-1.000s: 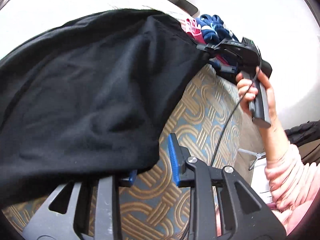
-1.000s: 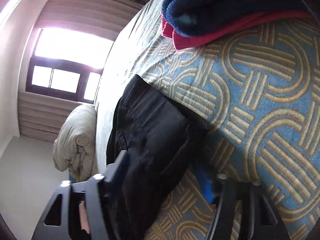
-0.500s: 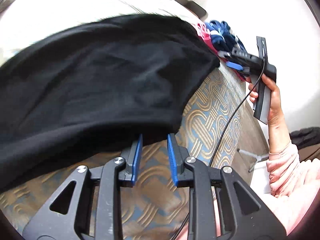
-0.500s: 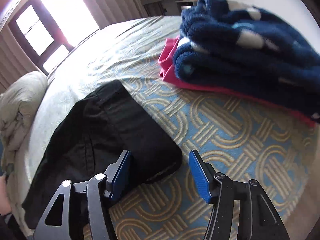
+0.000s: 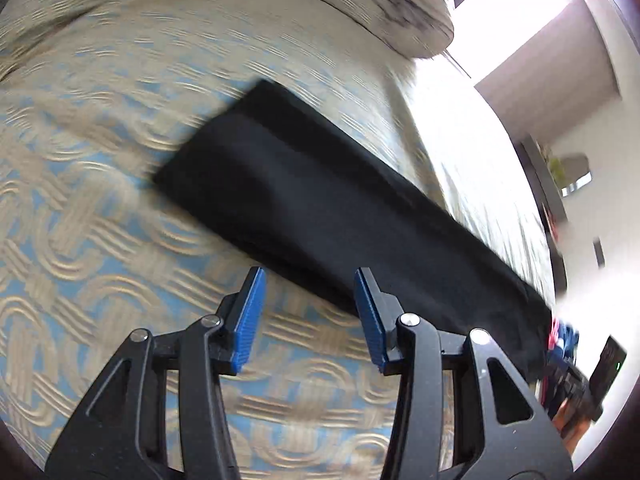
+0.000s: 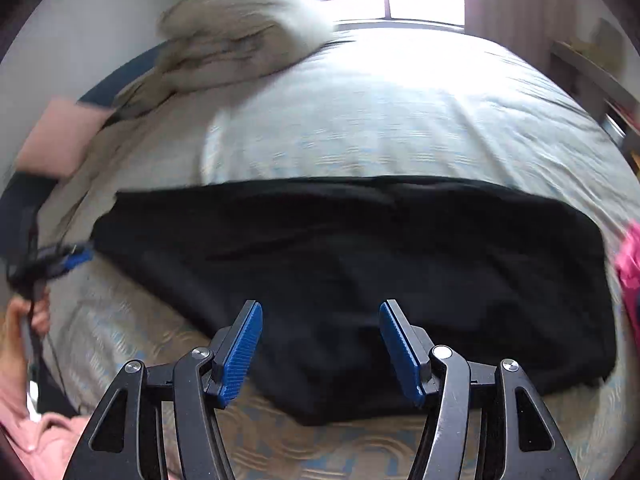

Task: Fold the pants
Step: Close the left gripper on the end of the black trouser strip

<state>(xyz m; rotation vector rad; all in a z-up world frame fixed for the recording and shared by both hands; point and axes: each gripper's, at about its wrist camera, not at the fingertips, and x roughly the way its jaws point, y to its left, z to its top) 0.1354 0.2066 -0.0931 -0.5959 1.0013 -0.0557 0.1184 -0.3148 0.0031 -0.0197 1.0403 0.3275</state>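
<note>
The black pants (image 5: 320,208) lie flat in a long folded strip on the patterned bedspread (image 5: 80,240); they also show in the right wrist view (image 6: 360,248). My left gripper (image 5: 306,316) is open and empty, hovering at the strip's near edge toward one end. My right gripper (image 6: 320,344) is open and empty above the near edge of the pants. The left gripper also shows at the far left of the right wrist view (image 6: 68,258), by the narrow end of the pants.
A bundled pale duvet (image 6: 240,36) sits at the head of the bed near the window. Folded pink and blue clothes (image 6: 630,264) lie just past the wide end of the pants. A pink pillow (image 6: 60,140) is at the far left.
Both grippers have let go of the pants and drawn back. The pants now lie flat as a long strip. The left gripper has opened wider and swung toward the other end.
</note>
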